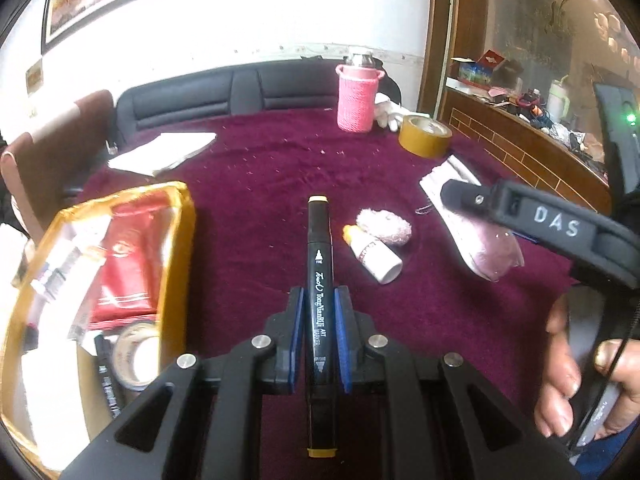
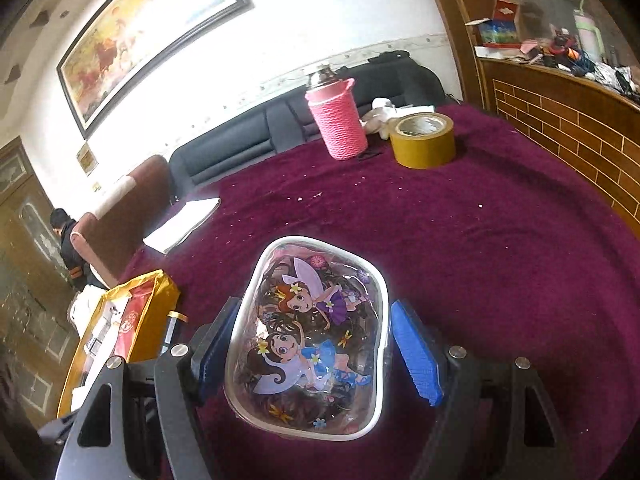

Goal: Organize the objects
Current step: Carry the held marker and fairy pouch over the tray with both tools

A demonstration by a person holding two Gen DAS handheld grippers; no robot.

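Two items are held: the black marker [image 1: 320, 300] is clamped by the left gripper [image 1: 319, 340], and the cartoon pouch [image 2: 308, 340] sits between the right gripper's [image 2: 316, 354] wide jaws, contact unclear. The marker is best lowered flat into the yellow box [image 1: 176, 264] at near left.

Your left gripper [image 1: 318, 340] has both blue pads clamped on a black marker [image 1: 319, 280], while your right gripper [image 2: 308, 344] brackets a cartoon-printed pouch [image 2: 308, 340], right pad standing slightly apart.

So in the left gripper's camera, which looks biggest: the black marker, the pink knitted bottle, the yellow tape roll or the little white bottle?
1. Black marker, though it sits nearest the camera, which inflates it.
2. Pink knitted bottle.
3. Yellow tape roll and little white bottle: too alike to rank.
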